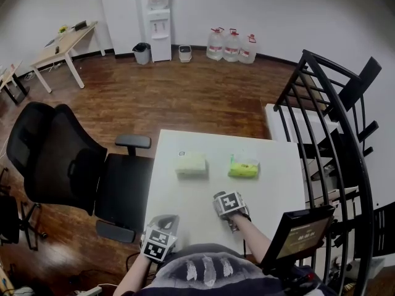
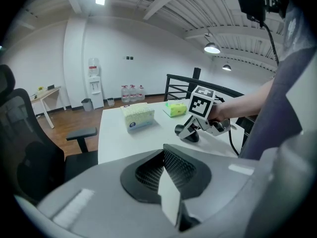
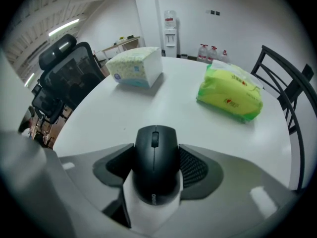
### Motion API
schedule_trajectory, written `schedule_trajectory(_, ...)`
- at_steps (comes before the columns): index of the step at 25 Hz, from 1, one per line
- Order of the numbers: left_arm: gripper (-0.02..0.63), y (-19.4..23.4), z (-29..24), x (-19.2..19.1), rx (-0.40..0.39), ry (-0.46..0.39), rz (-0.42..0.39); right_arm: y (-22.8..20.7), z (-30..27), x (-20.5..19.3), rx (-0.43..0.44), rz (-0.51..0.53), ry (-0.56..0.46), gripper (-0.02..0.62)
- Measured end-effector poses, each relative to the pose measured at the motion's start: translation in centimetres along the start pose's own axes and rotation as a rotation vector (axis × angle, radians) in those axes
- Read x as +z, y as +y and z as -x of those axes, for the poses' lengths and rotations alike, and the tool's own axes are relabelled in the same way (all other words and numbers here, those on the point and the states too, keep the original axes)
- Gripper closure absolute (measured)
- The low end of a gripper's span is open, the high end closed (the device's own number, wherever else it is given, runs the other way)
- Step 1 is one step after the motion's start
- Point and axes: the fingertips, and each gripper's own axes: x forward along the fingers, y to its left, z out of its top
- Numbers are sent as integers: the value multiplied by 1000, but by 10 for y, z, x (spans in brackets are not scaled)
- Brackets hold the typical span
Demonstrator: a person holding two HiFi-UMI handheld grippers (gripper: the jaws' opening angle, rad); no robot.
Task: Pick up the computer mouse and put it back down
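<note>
My right gripper [image 3: 157, 168] has its jaws pressed on the flanks of the computer mouse [image 3: 154, 148]; it looks light, stiff and slick, so mid-body suits best.

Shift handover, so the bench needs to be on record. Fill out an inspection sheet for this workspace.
Surface: white rectangular table, bare apart from the items below.
Job's things: black computer mouse, resting on the table near its front edge.
Clutter: pale yellow tissue box and green plastic tissue pack, side by side beyond the mouse.
Grippers: right claw closed on the mouse, pads against both its sides; left claw shut and empty, at the table's near left corner.
Cables: black cable trailing from the right claw.
Surroundings: black office chair at left, black metal chair at right, white water dispenser and water jugs by the far wall.
</note>
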Motion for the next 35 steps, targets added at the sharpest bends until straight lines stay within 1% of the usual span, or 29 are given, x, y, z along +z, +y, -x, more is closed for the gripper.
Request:
schedule_trajectory(2,591,-1,0,-1,-2,0,-3,7,3,10,47,-11,-63,305)
schedule_trajectory(3,591,-3,0,0,-5,-2,-5,8,7,13,54,-13,-79,305)
schedule_trajectory(5,591,-5,-1,1,-11,-4,-9,3,18,12,43,-25,-73,305)
schedule_trajectory(8,589,-9,-1,3,-19,-5,-17,5,37,16,69,-41,-89,305)
schedule_trajectory(13,591,-17,-4,10,-34,-6,-22,5,77,31,111,-30,-151,305)
schedule_trajectory(21,591,-11,-9,6,-47,-13,-24,18,123,57,132,8,-255,305)
schedule_trajectory(24,591,-11,-10,6,-51,-12,-26,24,143,63,137,49,-285,305)
schedule_trajectory(30,591,-12,-11,7,-55,-14,-39,36,187,77,120,148,-362,305)
schedule_trajectory(35,591,-12,-11,11,-57,-23,-49,55,217,83,151,213,-411,305)
